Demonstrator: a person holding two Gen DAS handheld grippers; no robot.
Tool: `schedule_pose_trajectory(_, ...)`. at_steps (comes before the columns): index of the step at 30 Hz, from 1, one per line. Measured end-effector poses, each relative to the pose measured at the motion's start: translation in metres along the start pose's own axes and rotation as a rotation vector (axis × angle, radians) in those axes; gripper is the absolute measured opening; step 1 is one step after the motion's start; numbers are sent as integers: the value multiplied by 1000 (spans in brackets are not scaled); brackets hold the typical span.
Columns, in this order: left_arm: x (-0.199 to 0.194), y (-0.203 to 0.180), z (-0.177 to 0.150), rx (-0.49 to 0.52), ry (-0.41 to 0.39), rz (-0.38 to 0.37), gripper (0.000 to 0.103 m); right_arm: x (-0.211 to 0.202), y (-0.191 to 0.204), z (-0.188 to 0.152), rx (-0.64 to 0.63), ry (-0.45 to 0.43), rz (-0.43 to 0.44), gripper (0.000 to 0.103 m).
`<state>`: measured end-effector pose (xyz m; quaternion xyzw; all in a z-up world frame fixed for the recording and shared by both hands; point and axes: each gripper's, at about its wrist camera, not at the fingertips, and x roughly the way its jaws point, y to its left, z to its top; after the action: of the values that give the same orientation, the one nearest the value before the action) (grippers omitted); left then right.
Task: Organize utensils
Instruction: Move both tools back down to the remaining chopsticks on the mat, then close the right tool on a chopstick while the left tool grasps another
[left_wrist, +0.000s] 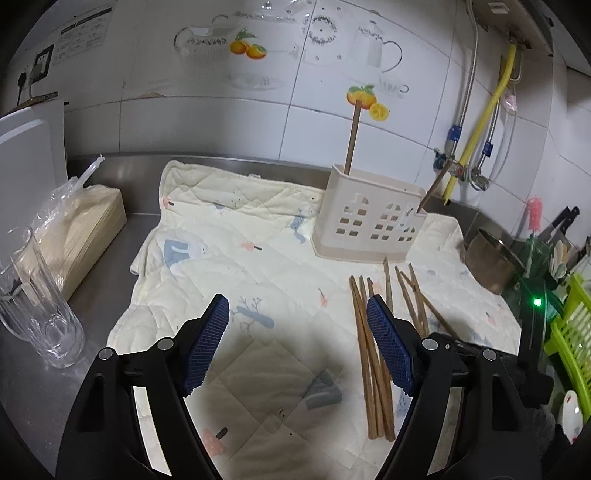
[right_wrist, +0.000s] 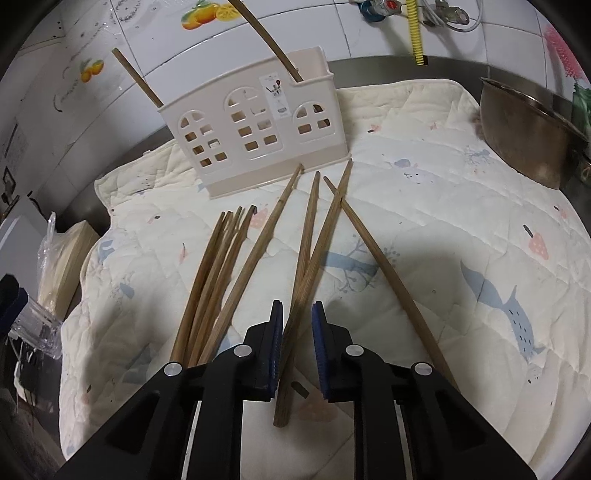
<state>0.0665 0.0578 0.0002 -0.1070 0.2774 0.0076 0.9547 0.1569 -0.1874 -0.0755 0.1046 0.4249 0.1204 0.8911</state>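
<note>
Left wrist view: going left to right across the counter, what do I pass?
Clear ribbed glass mug → bagged stack of pale wooden sticks → quilted cream cloth → cream plastic utensil holder → steel pot → lime-green plastic rack.

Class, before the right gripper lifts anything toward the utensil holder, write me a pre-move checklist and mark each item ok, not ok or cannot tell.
1. Right gripper straddles a chopstick lying on the quilted mat: ok.
2. Pads firmly pressing that chopstick: cannot tell; a narrow gap shows.
3. Only one chopstick between the jaws: cannot tell; two lie close together there.
4. Utensil holder upright on the mat: ok.
5. Holder has room: ok, only two chopsticks stand in it.
6. Left gripper open and empty, beside the chopstick bundle: ok.
</note>
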Motion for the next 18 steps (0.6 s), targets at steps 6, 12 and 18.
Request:
schedule_pose_trajectory(6, 5, 1, -8, 0, 26, -4, 76, 9, 1, 0, 21, 10, 0, 10)
schedule_pose_trajectory(12, 7, 4, -11, -17, 38, -10, 76, 7, 0, 0, 27, -4, -12, 8)
schedule_pose_trajectory(18, 15, -8, -21, 6, 89, -49, 75, 1, -10, -1, 13, -19, -36, 7)
